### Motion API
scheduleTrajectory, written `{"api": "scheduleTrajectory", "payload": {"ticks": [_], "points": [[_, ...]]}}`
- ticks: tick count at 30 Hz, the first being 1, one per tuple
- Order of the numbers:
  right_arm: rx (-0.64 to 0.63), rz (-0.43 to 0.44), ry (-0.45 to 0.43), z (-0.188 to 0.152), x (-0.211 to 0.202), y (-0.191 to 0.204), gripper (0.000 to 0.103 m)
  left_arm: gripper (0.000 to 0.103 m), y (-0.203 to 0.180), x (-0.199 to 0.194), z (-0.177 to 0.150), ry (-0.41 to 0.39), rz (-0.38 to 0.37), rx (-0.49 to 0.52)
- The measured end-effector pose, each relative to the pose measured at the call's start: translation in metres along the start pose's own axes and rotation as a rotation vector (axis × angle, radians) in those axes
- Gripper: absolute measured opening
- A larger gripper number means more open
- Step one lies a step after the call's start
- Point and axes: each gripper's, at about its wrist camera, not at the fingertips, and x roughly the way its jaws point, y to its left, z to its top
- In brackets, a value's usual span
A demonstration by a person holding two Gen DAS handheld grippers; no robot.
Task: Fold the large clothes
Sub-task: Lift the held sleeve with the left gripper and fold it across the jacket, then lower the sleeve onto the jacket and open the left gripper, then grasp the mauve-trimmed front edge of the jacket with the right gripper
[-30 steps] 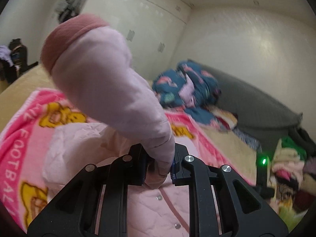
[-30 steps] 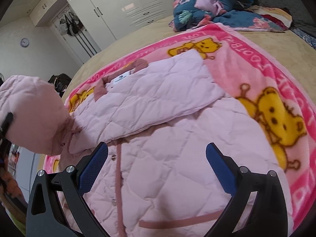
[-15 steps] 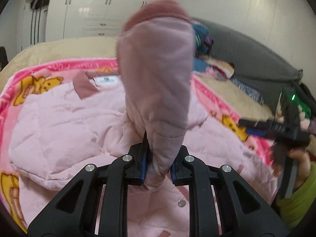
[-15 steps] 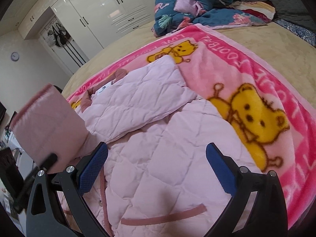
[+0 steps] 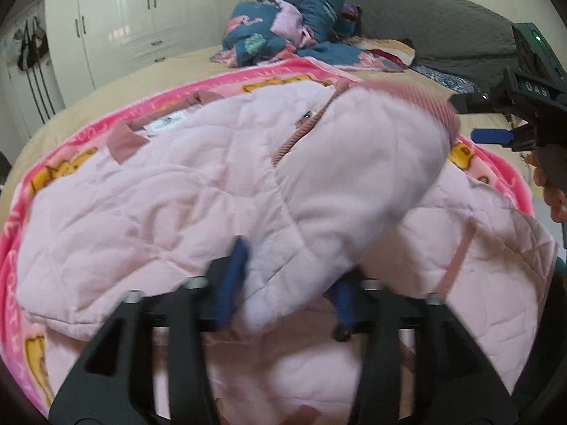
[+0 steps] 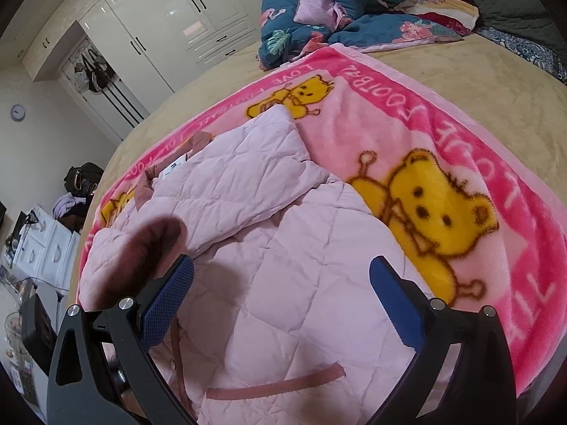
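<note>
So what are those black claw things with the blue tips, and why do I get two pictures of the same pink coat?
They are two grabbers that a person holds, one in each hand. Each carries its own camera, so you get two views. The left gripper has its blue fingers around a sleeve of the pink jacket, laying it across the body; the picture is too blurry to tell whether it still pinches. The right gripper is wide open, holding nothing. The jacket lies on a pink bear blanket on a bed.

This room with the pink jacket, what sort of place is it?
Most likely a home bedroom: a wide bed under a pink bear blanket, white built-in wardrobes, and a bedding pile.
</note>
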Motion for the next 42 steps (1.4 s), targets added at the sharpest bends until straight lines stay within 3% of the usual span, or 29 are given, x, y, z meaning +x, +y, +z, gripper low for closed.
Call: {"api": "scheduleTrajectory", "payload": {"ticks": [1, 3, 7, 10, 14, 20, 26, 33, 35, 36, 38, 39, 42], "points": [[0.0, 0.001, -0.001, 0.0, -0.002, 0.0, 0.099, 0.067, -0.003, 0.001, -0.001, 0.017, -0.009, 0.008], [-0.006, 0.003, -0.007, 0.001, -0.005, 0.002, 0.099, 0.07, -0.012, 0.003, -0.002, 0.039, 0.014, 0.051], [-0.021, 0.01, -0.005, 0.0, -0.005, 0.006, 0.099, 0.087, -0.021, -0.005, 0.0, 0.073, 0.013, 0.107], [-0.031, 0.022, 0.014, -0.004, 0.0, 0.012, 0.099, 0.094, -0.018, -0.024, 0.007, 0.046, -0.016, 0.12], [-0.066, 0.049, 0.063, -0.014, 0.013, 0.028, 0.099, 0.094, 0.001, -0.05, 0.018, -0.016, -0.066, 0.075], [-0.11, 0.115, 0.159, -0.04, 0.037, 0.058, 0.099, 0.094, 0.073, -0.06, 0.024, -0.036, 0.077, -0.149], [-0.103, 0.167, 0.222, -0.064, 0.054, 0.078, 0.099, 0.094, 0.148, -0.081, 0.014, -0.099, 0.168, -0.398], [-0.088, 0.201, 0.224, -0.078, 0.06, 0.086, 0.099, 0.094, 0.193, -0.092, -0.002, -0.103, 0.253, -0.538], [-0.102, 0.194, 0.225, -0.083, 0.064, 0.089, 0.09, 0.094, 0.203, -0.094, -0.007, -0.114, 0.25, -0.579], [-0.115, 0.185, 0.227, -0.085, 0.066, 0.091, 0.071, 0.094, 0.208, -0.095, -0.01, -0.115, 0.26, -0.6], [-0.161, 0.179, 0.206, -0.088, 0.067, 0.095, 0.051, 0.094, 0.213, -0.093, -0.013, -0.109, 0.273, -0.623], [-0.183, 0.191, 0.201, -0.089, 0.067, 0.097, 0.037, 0.094, 0.216, -0.092, -0.014, -0.105, 0.271, -0.635], [-0.296, 0.179, 0.163, -0.089, 0.058, 0.107, 0.025, 0.094, 0.219, -0.093, -0.017, -0.114, 0.266, -0.658]]}}
